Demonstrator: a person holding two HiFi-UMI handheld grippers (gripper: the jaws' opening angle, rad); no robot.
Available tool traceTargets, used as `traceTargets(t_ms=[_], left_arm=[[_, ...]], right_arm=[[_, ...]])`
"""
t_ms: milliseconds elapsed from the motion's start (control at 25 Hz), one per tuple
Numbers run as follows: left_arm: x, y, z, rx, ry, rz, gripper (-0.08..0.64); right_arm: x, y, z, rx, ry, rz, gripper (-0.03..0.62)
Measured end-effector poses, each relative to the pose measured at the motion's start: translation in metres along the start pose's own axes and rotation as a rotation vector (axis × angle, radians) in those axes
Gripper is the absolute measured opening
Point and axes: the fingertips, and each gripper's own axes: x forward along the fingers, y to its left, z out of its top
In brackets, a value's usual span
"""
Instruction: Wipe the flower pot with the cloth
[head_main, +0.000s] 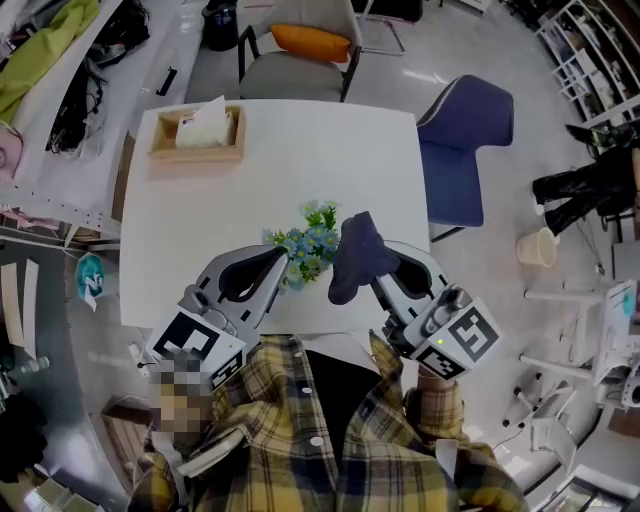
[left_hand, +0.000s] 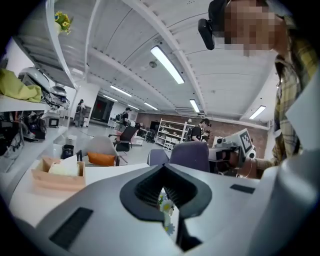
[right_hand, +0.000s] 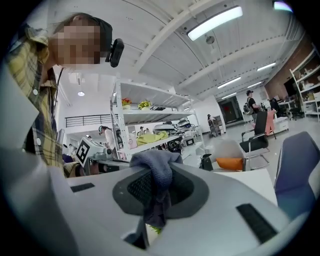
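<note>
Room: open workshop with shelving and office chairs round a white square table (head_main: 280, 160); a wooden tissue box (head_main: 197, 135) stands at its far left corner
Surface near me: bare white top, apart from one bunch of small blue, white and yellow-green flowers (head_main: 308, 245) by the near edge
Flower pot: not seen in any view; the blooms cover it from above, so I judge it stands under them, upright, stems rising straight from it
Left gripper (head_main: 278, 262): my jaws are pressed together; white daisies and a pale stem show through the slit below the pads; whether a stem is nipped there I cannot tell
Right gripper (head_main: 378, 268): my jaws are pinching a dark blue-grey woven cloth (head_main: 355, 255), bunched over the pads with a tail hanging down
Key relation: the flowers lie between my two tips, against the left tip and just beside the hanging cloth; the pot should be below both, so the cloth has to go down and inward to the left to meet its wall
Nearer hand: both are close; the right carries the cloth, so it does the wiping
Risk: blooms brush the cloth before the pot does
</note>
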Motion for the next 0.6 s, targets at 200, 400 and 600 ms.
traceTargets(t_ms=[200, 400, 600], left_arm=[[-0.006, -0.006, -0.001, 0.031, 0.001, -0.011, 0.009], [-0.012, -0.004, -0.002, 0.033, -0.003, -0.006, 0.009], [-0.019, 0.000, -0.001, 0.036, -0.009, -0.007, 0.009]], right_arm=[[0.001, 0.005, 0.012, -0.026, -0.020, 0.003, 0.021], [-0.002, 0.010, 0.023, -0.046, -0.035, 0.004, 0.021], [-0.002, 0.011, 0.025, -0.049, -0.037, -0.008, 0.021]])
